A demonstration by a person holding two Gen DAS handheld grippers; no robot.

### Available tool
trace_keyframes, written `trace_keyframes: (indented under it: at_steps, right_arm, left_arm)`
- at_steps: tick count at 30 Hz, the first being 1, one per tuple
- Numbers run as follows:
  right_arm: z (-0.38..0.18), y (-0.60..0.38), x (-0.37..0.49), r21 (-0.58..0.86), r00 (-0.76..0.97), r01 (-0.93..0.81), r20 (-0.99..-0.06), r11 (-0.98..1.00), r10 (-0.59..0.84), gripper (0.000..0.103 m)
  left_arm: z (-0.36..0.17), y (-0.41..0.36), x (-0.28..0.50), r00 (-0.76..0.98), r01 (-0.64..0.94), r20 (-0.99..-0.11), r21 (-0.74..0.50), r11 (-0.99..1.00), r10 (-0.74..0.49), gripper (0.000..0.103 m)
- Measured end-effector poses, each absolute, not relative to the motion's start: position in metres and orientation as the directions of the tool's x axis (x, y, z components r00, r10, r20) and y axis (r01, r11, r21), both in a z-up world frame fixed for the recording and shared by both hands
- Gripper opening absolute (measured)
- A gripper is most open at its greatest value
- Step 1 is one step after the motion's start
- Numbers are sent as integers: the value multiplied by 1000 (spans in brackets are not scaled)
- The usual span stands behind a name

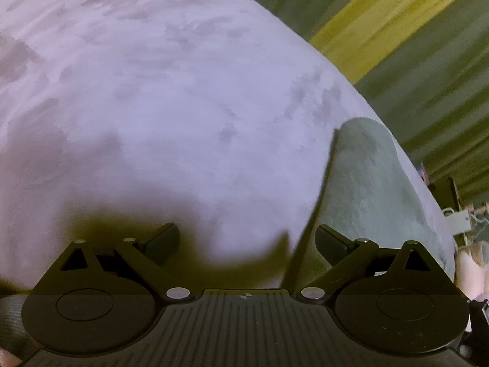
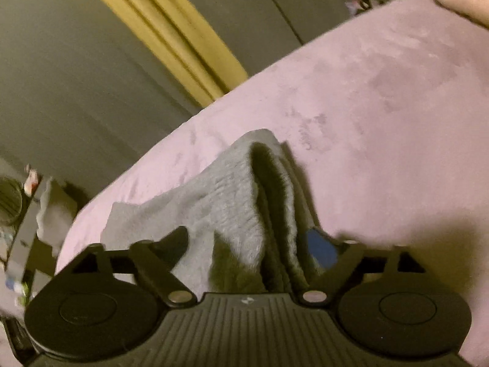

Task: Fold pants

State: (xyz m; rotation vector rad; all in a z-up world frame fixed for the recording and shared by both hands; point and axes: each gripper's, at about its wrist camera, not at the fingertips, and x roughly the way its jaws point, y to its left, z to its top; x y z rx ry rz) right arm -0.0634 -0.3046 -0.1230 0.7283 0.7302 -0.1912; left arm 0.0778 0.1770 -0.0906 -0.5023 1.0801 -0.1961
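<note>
We found the grey pants (image 2: 232, 189) bunched, soft and limp on the pink bed cover (image 2: 382, 107), lying between the right gripper's (image 2: 253, 244) spread jaws, unpinched; left gripper (image 1: 247, 241) agape, empty; we judged the folded edge best to grasp.

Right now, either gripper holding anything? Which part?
Nothing is held. The right gripper is open over the grey pants, pads off the cloth; the left gripper is open with nothing between its fingers.

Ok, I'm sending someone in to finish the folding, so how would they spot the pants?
Look at the wide pinkish-lilac blanket that covers the bed. Near its edge, on the side of the yellow curtain, lie the pants, with the open right gripper around their near end. They are the only grey, fuzzy bundle on it, with a deep dark crease.
</note>
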Motion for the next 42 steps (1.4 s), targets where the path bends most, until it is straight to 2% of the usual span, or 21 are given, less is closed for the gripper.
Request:
trace_keyframes:
  at_steps: [5, 7, 15, 22, 42]
  right_arm:
    - [-139, -297, -61, 496, 680, 410, -725, 765, 106, 89]
    - [-147, -298, -65, 498, 668, 429, -737, 754, 106, 93]
    - [-142, -297, -72, 496, 671, 425, -734, 757, 105, 96]
    - [-146, -300, -73, 534, 670, 450, -732, 716, 125, 98]
    - [-152, -299, -72, 543, 660, 462, -739, 702, 137, 98]
  left_arm:
    - [-90, 162, 73, 435, -8, -790, -483, 875, -432, 100]
    - [-89, 151, 70, 418, 36, -796, -467, 884, -438, 100]
    - [-77, 115, 54, 411, 169, -802, -399, 901, -433, 100]
    - [-76, 71, 48, 429, 270, -836, -243, 932, -342, 100]
    - [-86, 63, 57, 414, 269, -847, -238, 933, -335, 102]
